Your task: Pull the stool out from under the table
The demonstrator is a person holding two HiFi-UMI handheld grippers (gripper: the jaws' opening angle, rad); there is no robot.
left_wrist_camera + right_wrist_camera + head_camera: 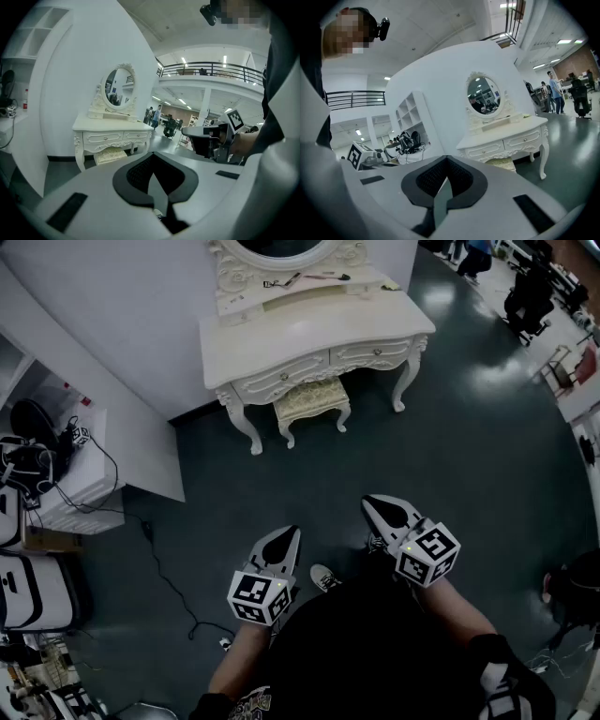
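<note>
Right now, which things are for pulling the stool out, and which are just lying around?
For the job: stool, table, left gripper, right gripper.
Just lying about: mirror, floor cable, black chair.

We've got the stool (313, 401) tucked under the table (309, 338), wall (122, 315) behind, cabinet (84, 479) off left.

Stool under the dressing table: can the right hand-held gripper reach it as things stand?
Probably not yet: the right hand-held gripper, shut, is well short of the stool. Only floor lies between them, so nothing blocks an approach.
</note>
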